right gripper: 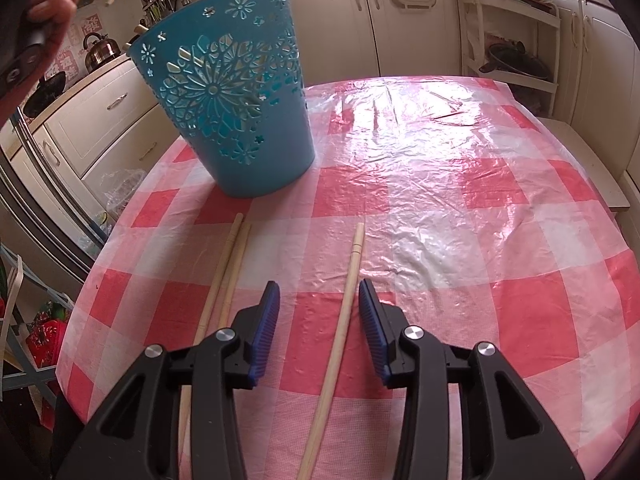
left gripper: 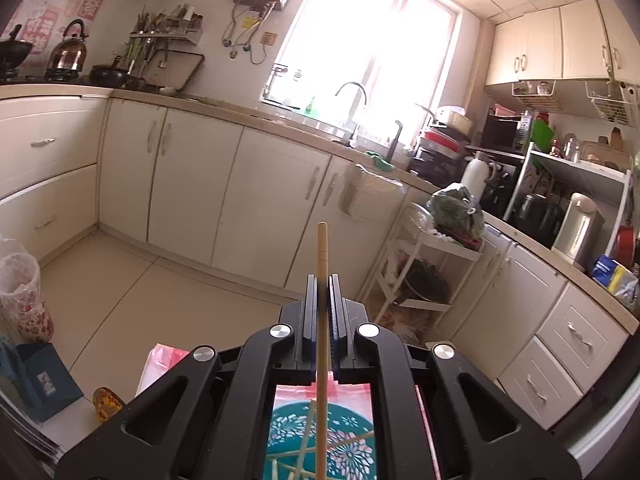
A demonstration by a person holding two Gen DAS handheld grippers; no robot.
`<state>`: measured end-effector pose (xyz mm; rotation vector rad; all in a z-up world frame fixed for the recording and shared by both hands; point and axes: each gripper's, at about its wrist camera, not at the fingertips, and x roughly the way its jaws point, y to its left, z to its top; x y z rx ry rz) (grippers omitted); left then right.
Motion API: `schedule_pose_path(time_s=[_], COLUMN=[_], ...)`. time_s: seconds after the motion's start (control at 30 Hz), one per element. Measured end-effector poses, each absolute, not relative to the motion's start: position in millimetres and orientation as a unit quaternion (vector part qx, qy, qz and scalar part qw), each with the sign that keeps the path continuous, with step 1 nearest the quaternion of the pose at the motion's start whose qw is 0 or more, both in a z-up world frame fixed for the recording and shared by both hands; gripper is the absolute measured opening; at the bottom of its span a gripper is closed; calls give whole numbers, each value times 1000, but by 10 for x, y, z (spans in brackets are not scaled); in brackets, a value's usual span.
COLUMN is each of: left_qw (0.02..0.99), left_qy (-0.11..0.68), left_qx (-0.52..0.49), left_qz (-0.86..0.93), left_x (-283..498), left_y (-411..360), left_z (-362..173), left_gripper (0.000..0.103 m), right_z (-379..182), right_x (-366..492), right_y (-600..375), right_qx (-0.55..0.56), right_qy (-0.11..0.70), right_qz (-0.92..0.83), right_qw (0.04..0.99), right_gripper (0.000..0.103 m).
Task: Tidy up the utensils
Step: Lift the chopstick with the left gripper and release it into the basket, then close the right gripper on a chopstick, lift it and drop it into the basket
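Wooden chopstick (left gripper: 322, 264) pinched by left gripper (left gripper: 322, 280); right gripper (right gripper: 319, 294) spread; no legible labels.

No legible text or labels.

A table covered with a crinkled pink-and-white checked plastic cloth (right gripper: 440, 184) carries a teal cut-out basket (right gripper: 232, 100) ahead-left of the right gripper (right gripper: 319, 294). One chopstick (right gripper: 340, 332) lies between its fingers; a pair of chopsticks (right gripper: 224, 280) lies just left.
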<state>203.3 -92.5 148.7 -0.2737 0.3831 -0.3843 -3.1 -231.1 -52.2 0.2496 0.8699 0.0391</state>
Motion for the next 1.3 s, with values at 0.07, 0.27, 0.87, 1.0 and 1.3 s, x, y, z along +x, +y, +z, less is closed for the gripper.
schedule_pose_path(time_s=[0.07,0.27,0.87,1.0,1.3], left_qw=[953,954,973,959,925], left_qy=[197,215,211,269,360], left_qx=[-135,-111,-62,-78,-105], left_qz=[-185,-177,-74,-48,-54], left_x=[2123,2085,1034,878,972], left_y=[-921,-935,-230,19,129], left_z=[1368,1038,656,174,-540], left_gripper=[5,5,90,92,92], right_z=[-522,-523,-528,-516,-510], right_x=[-27,-20,-69,-103,2], right_y=[-2299,-2285,-2340,-2332,-2253], right_qx=[120,118,137,131,84], right_qy=[421,421,418,423,437], right_qz=[21,23,32,27,-11], right_qw=[899,899,897,896,895], right_gripper=[43,46,46,43,28])
